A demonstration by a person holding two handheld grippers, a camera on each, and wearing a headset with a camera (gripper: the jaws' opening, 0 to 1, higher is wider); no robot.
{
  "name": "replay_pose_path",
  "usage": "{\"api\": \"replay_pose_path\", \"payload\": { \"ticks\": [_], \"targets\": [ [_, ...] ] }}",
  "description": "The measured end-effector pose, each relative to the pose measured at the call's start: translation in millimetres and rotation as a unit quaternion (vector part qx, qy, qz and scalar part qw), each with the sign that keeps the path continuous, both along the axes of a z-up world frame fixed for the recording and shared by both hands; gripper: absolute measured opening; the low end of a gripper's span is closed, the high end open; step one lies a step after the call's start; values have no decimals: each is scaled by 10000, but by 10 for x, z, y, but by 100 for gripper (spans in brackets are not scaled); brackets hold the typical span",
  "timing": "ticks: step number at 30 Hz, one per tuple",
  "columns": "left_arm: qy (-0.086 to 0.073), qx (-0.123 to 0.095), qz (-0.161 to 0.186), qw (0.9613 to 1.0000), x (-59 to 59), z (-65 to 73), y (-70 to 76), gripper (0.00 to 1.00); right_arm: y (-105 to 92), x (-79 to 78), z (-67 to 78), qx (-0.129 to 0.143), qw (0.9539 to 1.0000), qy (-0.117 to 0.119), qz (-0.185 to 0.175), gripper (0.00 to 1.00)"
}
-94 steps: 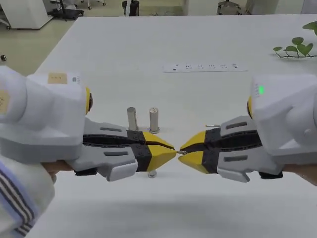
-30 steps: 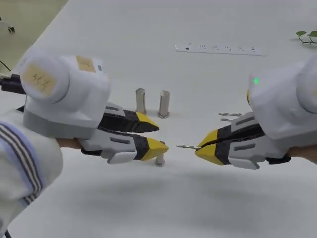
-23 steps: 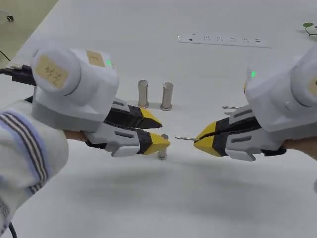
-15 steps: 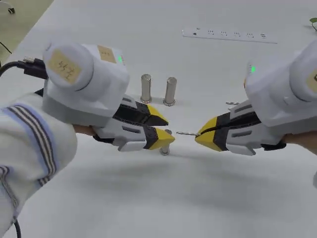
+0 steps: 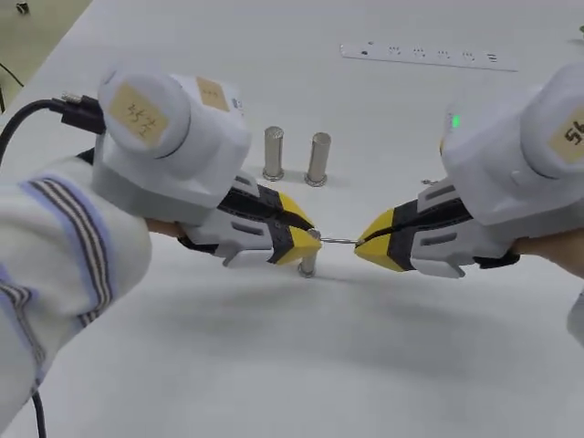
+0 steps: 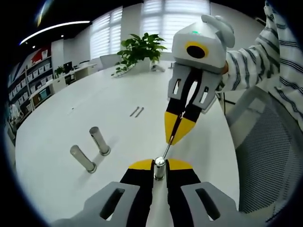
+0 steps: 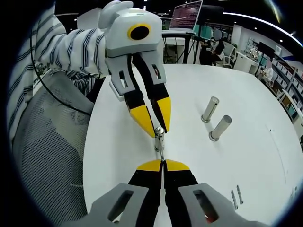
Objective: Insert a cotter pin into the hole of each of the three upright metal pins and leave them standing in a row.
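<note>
Left gripper view: my left claw (image 6: 160, 165) clamps the near metal pin (image 6: 160, 172) upright between its tips. Straight ahead, my right claw (image 6: 175, 135) pinches a cotter pin (image 6: 167, 150), its tip at the pin's head. I'd hold the left claw steady, align the cotter with the hole, too small to see, and push slowly.

Bright, even overhead light; soft shadows on the white table (image 5: 274, 365); fisheye-bent edges.
</note>
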State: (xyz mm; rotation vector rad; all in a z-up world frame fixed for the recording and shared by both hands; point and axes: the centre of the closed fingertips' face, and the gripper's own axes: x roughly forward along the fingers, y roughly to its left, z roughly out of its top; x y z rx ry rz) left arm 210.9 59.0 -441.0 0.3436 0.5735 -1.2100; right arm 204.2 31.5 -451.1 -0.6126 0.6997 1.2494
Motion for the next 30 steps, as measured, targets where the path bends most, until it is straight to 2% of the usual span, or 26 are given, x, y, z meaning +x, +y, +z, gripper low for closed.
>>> {"api": "replay_pose_path", "payload": {
  "ticks": [16,20,21,30],
  "targets": [
    [-44,24,-79,10000,5,1,-11,5,39,32,12,17,10000,-17,21,0],
    [-75,57,-56,9999,20,3,-10,5,85,44,8,-3,9999,-98,75,0],
    [-42,48,-15,10000,24,3,-7,5,89,49,2,-24,9998,-133,111,0],
    [-43,62,-13,10000,8,6,9,5,118,54,-18,-39,9995,-198,248,0]
  ]
}}
